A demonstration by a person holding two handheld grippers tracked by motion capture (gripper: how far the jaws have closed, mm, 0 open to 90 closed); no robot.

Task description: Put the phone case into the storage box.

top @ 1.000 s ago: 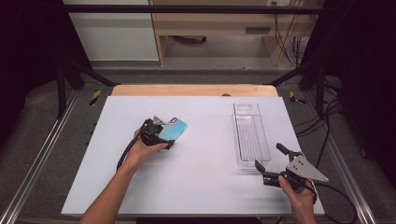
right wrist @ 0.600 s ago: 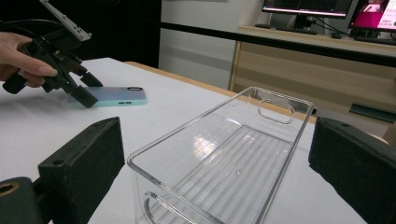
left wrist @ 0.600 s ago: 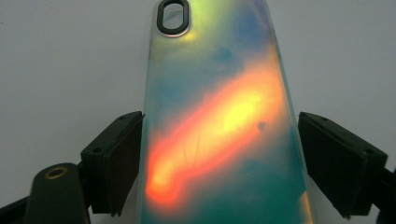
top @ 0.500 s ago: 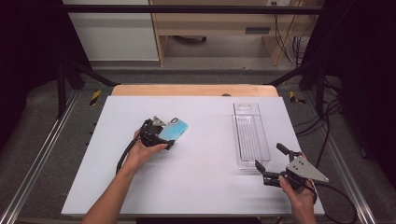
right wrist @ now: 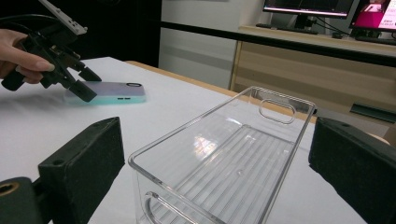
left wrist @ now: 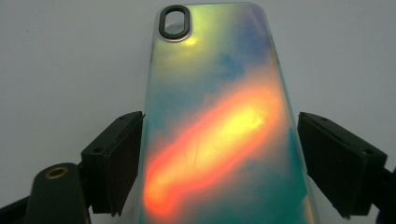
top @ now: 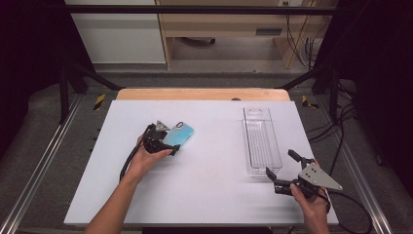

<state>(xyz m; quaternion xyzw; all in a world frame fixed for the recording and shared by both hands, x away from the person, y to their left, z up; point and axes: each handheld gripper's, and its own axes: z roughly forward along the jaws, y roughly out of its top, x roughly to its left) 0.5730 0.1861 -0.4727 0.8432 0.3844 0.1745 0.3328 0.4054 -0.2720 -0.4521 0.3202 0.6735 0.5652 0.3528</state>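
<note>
A phone [top: 180,133] with an iridescent teal and orange back lies flat on the white table [top: 209,195], left of centre. My left gripper [top: 170,142] reaches over its near end from the left. In the left gripper view the two black pads [left wrist: 114,163] press on the long edges of the phone [left wrist: 219,112], so the gripper [left wrist: 219,163] is shut on it. A clear plastic tray [top: 261,141] lies lengthwise on the right, empty. My right gripper [top: 281,163] stands open just before its near end, the tray [right wrist: 224,163] framed between its wide jaws.
In the right gripper view the left gripper [right wrist: 81,84] and a hand sit over the phone [right wrist: 109,93] farther off. A wooden strip [top: 202,94] runs along the table's far edge. Cables [top: 350,219] trail at the right. Metal rails flank the table.
</note>
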